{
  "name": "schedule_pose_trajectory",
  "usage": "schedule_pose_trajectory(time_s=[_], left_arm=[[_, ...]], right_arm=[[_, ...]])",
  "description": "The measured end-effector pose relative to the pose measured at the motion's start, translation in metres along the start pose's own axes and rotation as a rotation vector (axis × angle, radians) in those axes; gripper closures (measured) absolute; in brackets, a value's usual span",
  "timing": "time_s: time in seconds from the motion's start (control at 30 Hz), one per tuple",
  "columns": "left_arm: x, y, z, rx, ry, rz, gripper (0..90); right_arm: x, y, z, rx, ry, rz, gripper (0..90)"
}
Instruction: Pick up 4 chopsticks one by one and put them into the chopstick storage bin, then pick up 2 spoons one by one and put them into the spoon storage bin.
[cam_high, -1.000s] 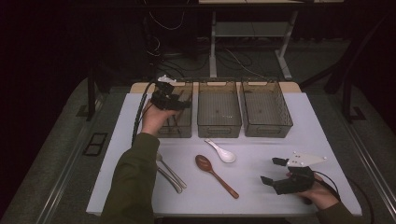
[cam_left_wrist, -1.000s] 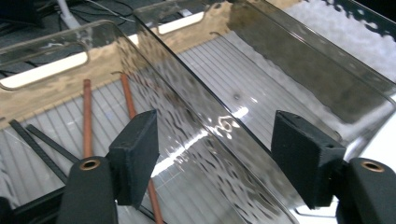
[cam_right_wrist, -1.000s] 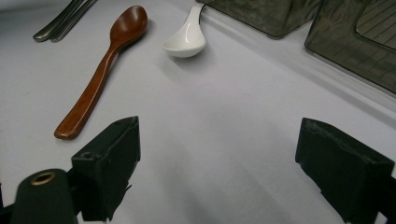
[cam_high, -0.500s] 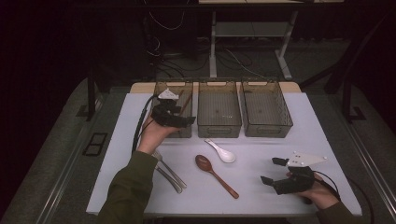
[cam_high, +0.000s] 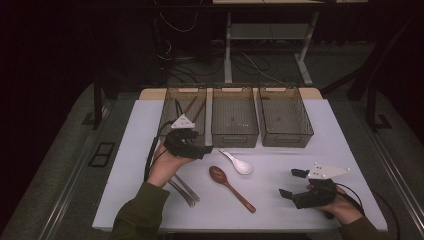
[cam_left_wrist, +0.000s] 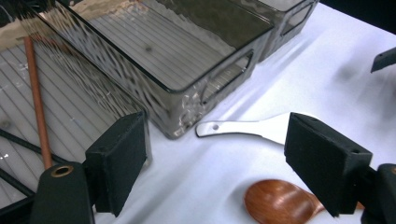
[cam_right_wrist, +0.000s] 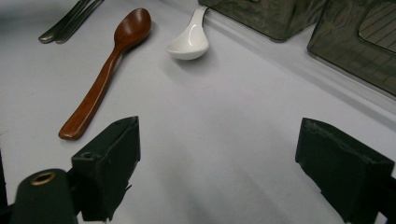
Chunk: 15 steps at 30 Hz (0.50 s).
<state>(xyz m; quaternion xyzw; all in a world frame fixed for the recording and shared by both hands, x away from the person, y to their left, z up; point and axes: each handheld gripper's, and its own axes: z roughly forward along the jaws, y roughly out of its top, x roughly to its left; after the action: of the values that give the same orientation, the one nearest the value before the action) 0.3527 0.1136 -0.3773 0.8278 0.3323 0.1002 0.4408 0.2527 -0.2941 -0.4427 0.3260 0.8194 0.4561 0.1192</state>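
Work in hand: sorting cutlery from the table (cam_high: 130, 150) into three clear bins; the left bin (cam_high: 172, 102) already holds chopsticks (cam_high: 190, 106), while the middle bin (cam_high: 235, 116) and the right bin (cam_high: 285, 116) look bare.

Left gripper (cam_high: 192, 147): over the near wall of the left bin, jaws well apart with nothing between them; they have just been opening.

Right gripper (cam_high: 295, 186): low over the table's near right part, jaws wide open and holding nothing.

Next things: the white spoon (cam_high: 239, 163) and the wooden spoon (cam_high: 231, 186) lie on the table in front of the middle bin; a pair of metal utensils (cam_high: 183, 189), probably tongs or chopsticks though the view is too dim to be sure, lies by the left forearm.

Key relation: in the left gripper view the white spoon (cam_left_wrist: 247, 128) lies just ahead of and between the jaws, its long axis running across the gap between them, handle end towards the middle bin (cam_left_wrist: 187, 70); the wooden spoon's bowl (cam_left_wrist: 280, 203) sits nearer, by the right-hand jaw.

Nearer hand: the left, judging from the high view; the right gripper is well apart from both spoons.

What the move calls for: likely a turn of the left wrist so the jaws close across the handle, not along it.
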Motion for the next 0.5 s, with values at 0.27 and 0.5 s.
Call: schedule_pose_trajectory(time_s=[0.27,0.5], left_arm=[[-0.013,-0.023,-0.009,-0.01,-0.022,-0.011,27.0],[-0.021,-0.039,-0.009,0.017,-0.052,-0.017,44.2]], right_arm=[[0.0,0.0,0.0,0.003,-0.004,0.002,13.9],[0.001,0.001,0.0,0.003,-0.005,-0.001,13.9]])
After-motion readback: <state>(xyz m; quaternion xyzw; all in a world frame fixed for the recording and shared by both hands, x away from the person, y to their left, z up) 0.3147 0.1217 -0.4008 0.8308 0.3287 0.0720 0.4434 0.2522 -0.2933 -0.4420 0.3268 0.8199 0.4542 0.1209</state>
